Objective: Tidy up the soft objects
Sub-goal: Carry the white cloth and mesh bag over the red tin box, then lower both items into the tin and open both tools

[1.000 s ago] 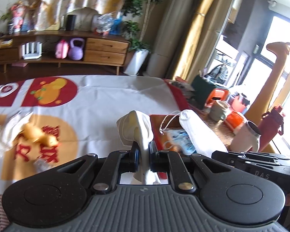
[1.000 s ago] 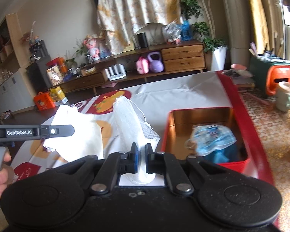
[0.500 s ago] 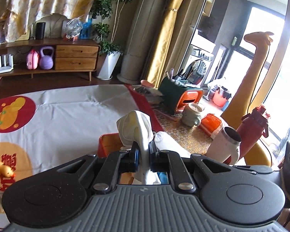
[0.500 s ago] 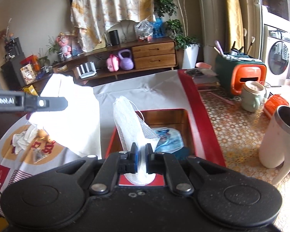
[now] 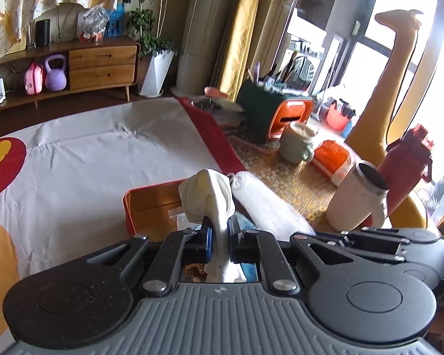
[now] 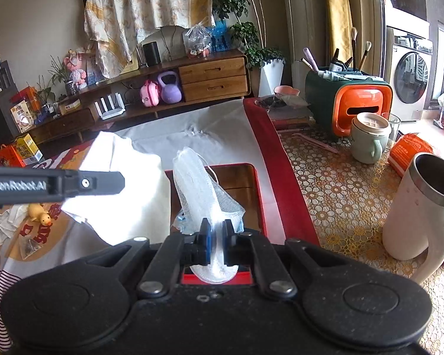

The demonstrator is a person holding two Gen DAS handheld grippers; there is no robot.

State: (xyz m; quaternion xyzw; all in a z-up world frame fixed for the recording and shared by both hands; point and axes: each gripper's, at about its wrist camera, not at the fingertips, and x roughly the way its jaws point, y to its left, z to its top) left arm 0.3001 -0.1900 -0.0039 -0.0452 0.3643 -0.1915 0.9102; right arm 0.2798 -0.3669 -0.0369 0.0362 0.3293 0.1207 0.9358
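Note:
In the left wrist view my left gripper [image 5: 220,238] is shut on a cream-white cloth [image 5: 207,195], which bunches above the fingers. Just below and ahead lies the red tray [image 5: 128,207] with a brown floor. In the right wrist view my right gripper [image 6: 216,236] is shut on a white gauze mask [image 6: 196,180] that stands up over the same red tray [image 6: 260,198]. A blue mask [image 6: 180,222] lies in the tray. The left gripper [image 6: 115,182] reaches in from the left with its white cloth [image 6: 124,186] hanging. The gauze mask [image 5: 266,207] also shows beside the left fingers.
To the right of the tray stand a white steel-rimmed mug [image 6: 420,207], a green mug [image 6: 368,136], an orange packet [image 6: 411,151] and an orange-green box of brushes [image 6: 349,97]. On the printed cloth at left lie a yellow duck [image 6: 40,214] and a rag [image 6: 6,222].
Both grippers have carried their cloths to the right across the table. The red tray, earlier ahead and to the right, now lies directly under both grippers.

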